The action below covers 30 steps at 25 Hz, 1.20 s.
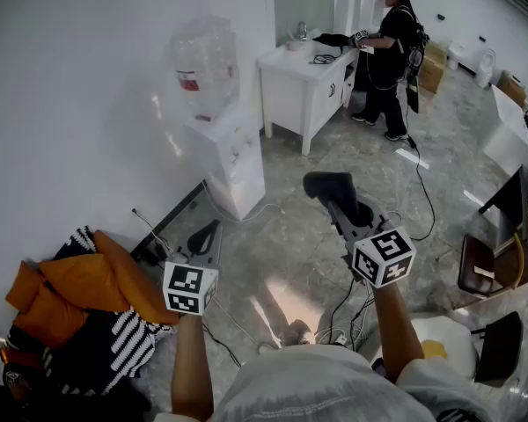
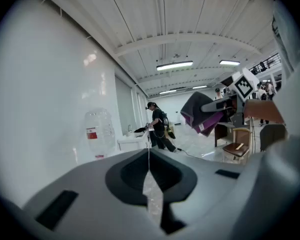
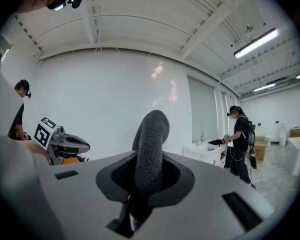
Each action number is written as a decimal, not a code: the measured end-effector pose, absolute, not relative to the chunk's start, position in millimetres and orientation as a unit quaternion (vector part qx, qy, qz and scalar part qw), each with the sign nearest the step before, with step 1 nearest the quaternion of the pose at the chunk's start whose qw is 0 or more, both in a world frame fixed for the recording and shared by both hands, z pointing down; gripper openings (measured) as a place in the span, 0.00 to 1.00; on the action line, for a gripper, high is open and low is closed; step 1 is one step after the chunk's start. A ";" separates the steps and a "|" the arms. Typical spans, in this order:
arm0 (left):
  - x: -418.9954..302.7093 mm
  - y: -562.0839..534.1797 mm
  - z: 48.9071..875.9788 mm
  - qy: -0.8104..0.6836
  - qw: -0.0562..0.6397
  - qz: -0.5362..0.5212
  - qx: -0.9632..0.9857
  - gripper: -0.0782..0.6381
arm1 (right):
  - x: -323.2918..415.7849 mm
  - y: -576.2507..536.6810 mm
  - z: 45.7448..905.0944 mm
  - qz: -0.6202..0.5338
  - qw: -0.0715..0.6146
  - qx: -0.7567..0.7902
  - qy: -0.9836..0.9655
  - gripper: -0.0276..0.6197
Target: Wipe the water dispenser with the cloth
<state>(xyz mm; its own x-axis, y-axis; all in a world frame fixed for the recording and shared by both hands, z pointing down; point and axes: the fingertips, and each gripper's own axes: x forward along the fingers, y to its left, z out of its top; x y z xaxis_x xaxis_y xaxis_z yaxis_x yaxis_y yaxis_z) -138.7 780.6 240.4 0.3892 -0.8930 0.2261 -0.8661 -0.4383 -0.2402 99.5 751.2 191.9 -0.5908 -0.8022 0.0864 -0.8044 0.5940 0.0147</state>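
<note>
A clear plastic bottle (image 1: 204, 64) tops the smooth, glossy white water dispenser (image 1: 233, 161); the grey marbled floor (image 1: 290, 236) below it gleams. The right gripper (image 1: 336, 202), matt grey plastic, pinches a fuzzy dark cloth (image 3: 151, 144).

Nothing legible anywhere: the red label (image 1: 188, 82) on the water bottle (image 1: 207, 60) is too small to read.

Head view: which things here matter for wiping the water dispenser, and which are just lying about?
For the job: water dispenser; cloth; right gripper, clamped on the cloth.

Just lying about: pile of clothes; white cabinet; brown chair.
</note>
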 end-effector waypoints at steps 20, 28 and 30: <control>-46.2 723.3 248.9 0.536 0.028 -0.146 -0.831 0.13 | 182.4 699.3 225.8 0.015 0.079 0.425 -0.901 0.13; -24.6 670.3 256.0 0.517 0.040 -0.151 -0.842 0.13 | 191.0 647.1 226.6 0.016 0.060 0.436 -0.898 0.13; -28.2 648.4 261.5 0.515 0.036 -0.148 -0.843 0.13 | 188.1 626.9 231.7 0.020 0.063 0.436 -0.897 0.13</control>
